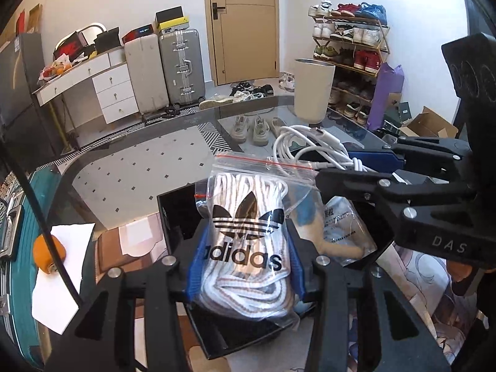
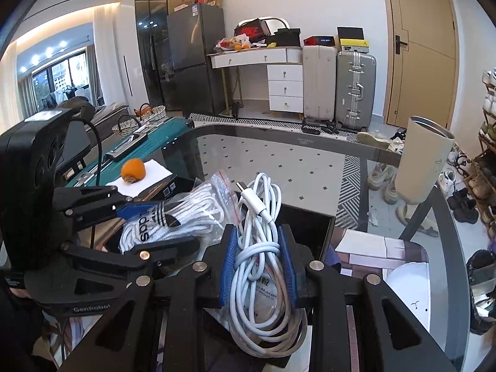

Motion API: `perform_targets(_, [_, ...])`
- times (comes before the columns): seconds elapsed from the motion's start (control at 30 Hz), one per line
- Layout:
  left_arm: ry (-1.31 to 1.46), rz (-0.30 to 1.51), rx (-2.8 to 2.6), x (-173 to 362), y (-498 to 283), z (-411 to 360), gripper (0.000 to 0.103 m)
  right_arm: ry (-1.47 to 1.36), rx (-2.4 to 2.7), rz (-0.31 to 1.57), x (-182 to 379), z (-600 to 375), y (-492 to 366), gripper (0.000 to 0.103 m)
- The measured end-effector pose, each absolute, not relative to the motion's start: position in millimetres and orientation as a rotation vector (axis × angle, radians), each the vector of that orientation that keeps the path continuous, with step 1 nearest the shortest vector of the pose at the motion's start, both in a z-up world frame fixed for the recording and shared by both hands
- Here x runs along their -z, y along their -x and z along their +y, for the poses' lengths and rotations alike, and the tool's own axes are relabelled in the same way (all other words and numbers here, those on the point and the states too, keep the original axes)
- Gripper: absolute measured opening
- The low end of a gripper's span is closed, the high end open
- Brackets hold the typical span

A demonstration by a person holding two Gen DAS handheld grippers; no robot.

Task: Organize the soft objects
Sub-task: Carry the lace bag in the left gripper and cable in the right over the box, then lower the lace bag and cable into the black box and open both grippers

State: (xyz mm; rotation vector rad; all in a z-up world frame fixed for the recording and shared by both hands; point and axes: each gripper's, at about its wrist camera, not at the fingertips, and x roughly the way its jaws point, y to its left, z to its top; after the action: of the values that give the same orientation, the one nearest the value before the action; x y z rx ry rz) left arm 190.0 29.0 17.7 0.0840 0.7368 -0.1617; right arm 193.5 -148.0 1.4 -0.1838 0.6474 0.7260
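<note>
- While the left gripper (image 1: 246, 266) is clamped on the bagged laces (image 1: 248, 232), lower centre, the bag should be lowered flat into the black tray (image 1: 173, 214).
- The right gripper (image 2: 259, 266), closed around the white cable (image 2: 260, 248), is best kept clear.

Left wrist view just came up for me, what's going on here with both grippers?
A person is working two handheld grippers over a glass table. The left gripper is shut on a clear zip bag of white shoelaces with a black Adidas logo, held above a black tray. The right gripper is shut on a coiled white charging cable. Both items are lifted.
</note>
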Motion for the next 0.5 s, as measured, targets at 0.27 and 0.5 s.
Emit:
perform_targets(0.27, [-0.107,0.746,0.169,-18.2,-187.1,30.0,0.044,0.220,-0.734,0.670,-0.7,-142.1,-189.3,0.027])
perform_targets(0.5, [-0.112,0.755,0.181,-18.7,-183.2,32.4,0.054,0.259,-0.745,0.675,-0.2,-139.0,-188.8,0.027])
